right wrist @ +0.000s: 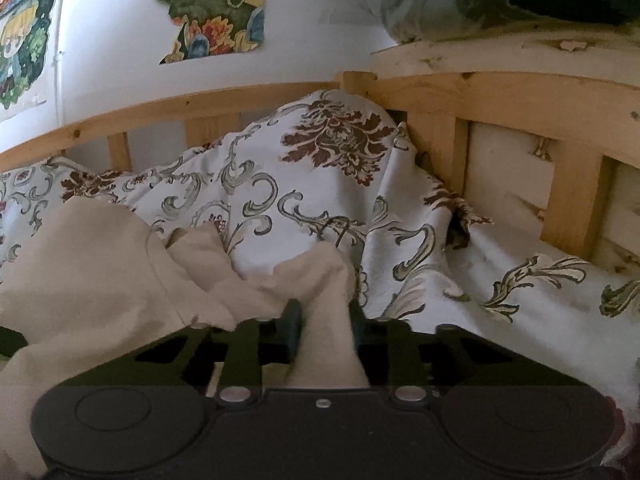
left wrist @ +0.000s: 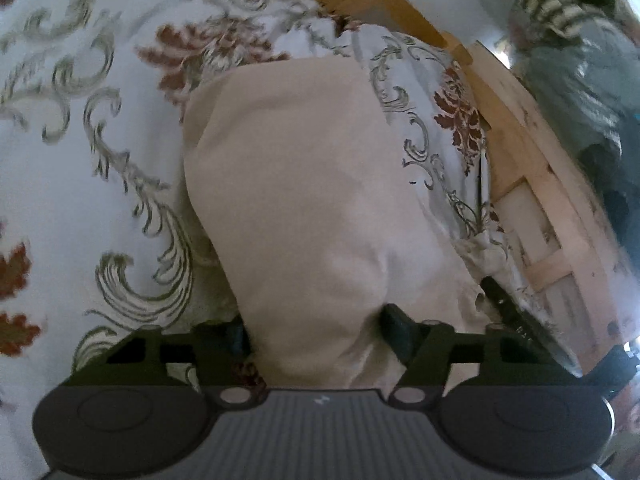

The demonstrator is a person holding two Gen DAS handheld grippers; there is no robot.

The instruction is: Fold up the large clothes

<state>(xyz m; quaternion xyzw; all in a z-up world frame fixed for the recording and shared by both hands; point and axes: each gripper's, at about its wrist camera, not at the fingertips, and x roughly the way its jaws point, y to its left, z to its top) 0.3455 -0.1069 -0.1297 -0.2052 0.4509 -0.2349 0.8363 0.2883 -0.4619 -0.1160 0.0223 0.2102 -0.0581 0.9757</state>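
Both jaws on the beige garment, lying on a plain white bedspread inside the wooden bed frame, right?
Not plain: the bedspread has a floral scroll pattern in maroon and grey-green, clear in the right wrist view. Rest holds: beige garment sits between both jaws, inside the wooden bed frame.

Stood against a white wall (right wrist: 112, 40) hung with colourful posters (right wrist: 212, 8): a pine bed frame (right wrist: 500, 96), floral bedspread (right wrist: 304, 184) rumpled across it.
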